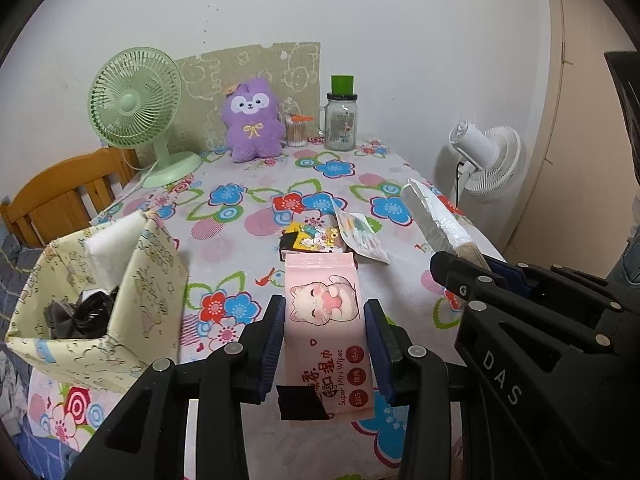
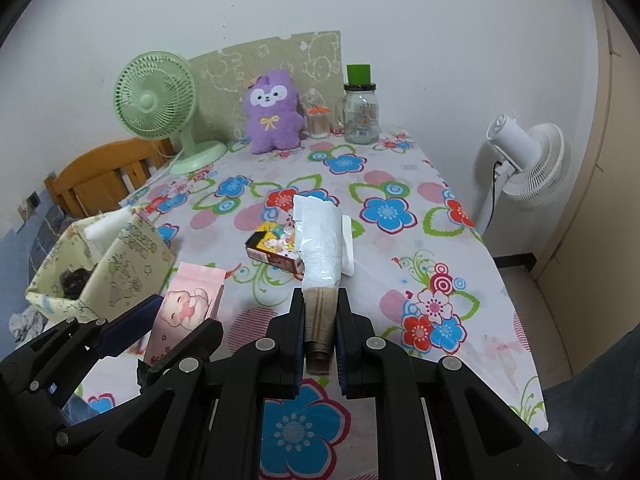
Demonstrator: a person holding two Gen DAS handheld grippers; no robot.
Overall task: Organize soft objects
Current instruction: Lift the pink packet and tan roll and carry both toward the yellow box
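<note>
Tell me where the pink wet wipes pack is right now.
The pink wipes pack is gripped between the left gripper fingers, above the table's near edge, right of the patterned storage box.

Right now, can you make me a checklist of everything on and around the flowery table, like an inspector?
Surface: table with flowered cloth, mostly open in the middle.
Job's things: pink wipes pack in left gripper; white-wrapped packet in right gripper; cream box at left edge, holding white foam and something black.
Clutter: small cartoon carton, purple plush, glass jar, cotton swab tub, green fan.
Grippers: both shut on their items.
Cables: green fan's cord; white fan's black cord.
Surroundings: white fan, wooden chair, wall.
</note>
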